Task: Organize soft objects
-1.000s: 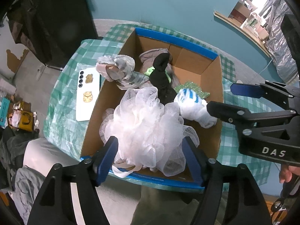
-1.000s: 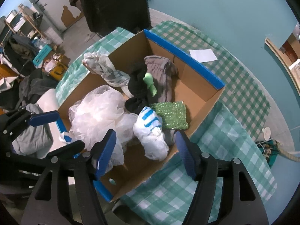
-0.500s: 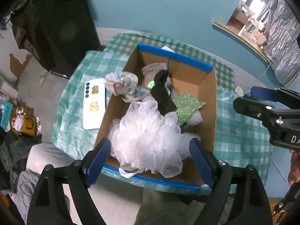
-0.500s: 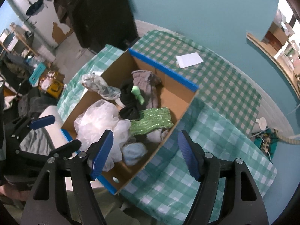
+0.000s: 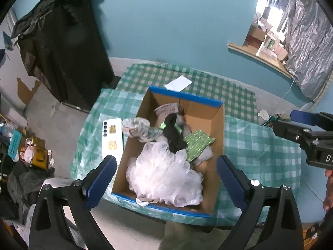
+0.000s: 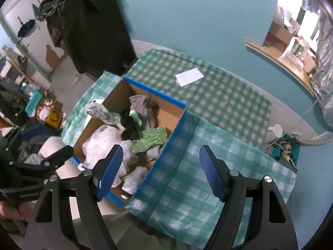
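Note:
A cardboard box [image 5: 218,133] with blue-taped rims sits on the green checked table; it also shows in the right wrist view [image 6: 166,143]. Inside lie a white mesh bath pouf [image 5: 164,179], a green knitted cloth [image 5: 197,141], a black sock [image 5: 171,131], a grey cloth [image 5: 168,108] and a patterned sock [image 5: 137,127] draped over the left wall. A white sock [image 6: 133,177] lies at the box's near corner. My left gripper [image 5: 164,179] is open and empty, high above the pouf. My right gripper [image 6: 160,170] is open and empty above the box's right wall.
A white phone with stickers [image 5: 111,135] lies on the table left of the box. A white paper [image 5: 178,82] lies behind the box. Dark clothes hang on a stand [image 5: 62,41] at the left. Clutter [image 5: 31,152] covers the floor at the left.
Both grippers have risen and pulled back from the box. The pouf and the white blue-striped sock have been let go and now lie in the box.

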A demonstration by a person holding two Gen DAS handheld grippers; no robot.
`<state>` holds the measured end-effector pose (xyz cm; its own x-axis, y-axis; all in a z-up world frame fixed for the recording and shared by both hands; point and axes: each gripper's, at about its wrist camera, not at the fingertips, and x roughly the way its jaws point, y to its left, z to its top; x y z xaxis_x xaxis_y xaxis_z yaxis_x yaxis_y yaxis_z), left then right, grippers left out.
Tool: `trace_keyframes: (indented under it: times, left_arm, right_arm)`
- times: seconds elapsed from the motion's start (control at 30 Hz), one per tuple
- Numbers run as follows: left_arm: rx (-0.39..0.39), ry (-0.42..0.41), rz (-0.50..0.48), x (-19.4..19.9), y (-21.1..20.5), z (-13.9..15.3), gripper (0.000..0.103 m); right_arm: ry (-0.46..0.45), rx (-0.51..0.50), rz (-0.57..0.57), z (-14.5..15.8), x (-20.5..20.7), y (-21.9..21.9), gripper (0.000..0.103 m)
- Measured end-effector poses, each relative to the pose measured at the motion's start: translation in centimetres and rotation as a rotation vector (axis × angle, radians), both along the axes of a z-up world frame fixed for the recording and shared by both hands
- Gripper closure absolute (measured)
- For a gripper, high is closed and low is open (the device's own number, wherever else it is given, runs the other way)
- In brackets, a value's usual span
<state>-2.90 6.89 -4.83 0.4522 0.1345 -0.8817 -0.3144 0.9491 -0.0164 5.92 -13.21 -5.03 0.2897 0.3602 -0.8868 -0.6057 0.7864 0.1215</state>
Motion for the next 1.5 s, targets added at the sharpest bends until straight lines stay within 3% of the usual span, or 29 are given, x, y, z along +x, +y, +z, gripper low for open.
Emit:
trace_keyframes:
  times: [0.3, 0.57, 1.5]
  left_arm:
    - [0.058, 0.001, -0.029, 0.6, -2.6, 2.3, 0.001]
    - [0.044, -0.002, -0.025, 0.6, -3.8, 3.1, 0.001]
    - [0.047, 0.017, -0.028, 0.6, -6.1, 3.2, 0.001]
  right_arm:
    - [-0.019, 0.027, -0.056, 1.7, -0.3, -2.6, 0.027]
    - [-0.029, 0.036, -0.070, 2.3, -0.4, -4.0, 0.027]
    - [-0.030, 0.044, -0.065, 3.3, -0.5, -5.6, 0.027]
